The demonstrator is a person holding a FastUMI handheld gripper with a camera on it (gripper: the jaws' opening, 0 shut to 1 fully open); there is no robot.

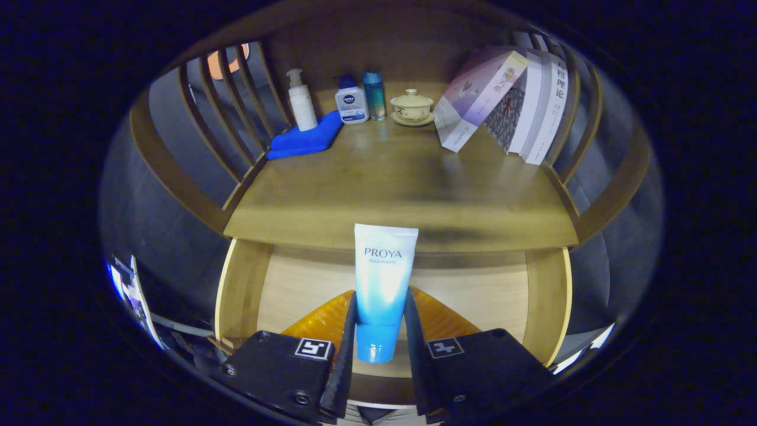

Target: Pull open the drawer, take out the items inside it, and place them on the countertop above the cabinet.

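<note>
Blue-and-white tube [381,290] stands upright between the fingers of the gripper [380,343], both pressing its lower end, held over the open drawer [295,290], just short of the countertop's [402,195] front edge.

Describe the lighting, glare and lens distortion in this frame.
Gripper view: dim warm light; soft glare down the tube gripped between the gripper fingers; a dark shadow band on the countertop near its front edge; fisheye bends the side slats and drawer walls; books lean, slightly soft.
</note>
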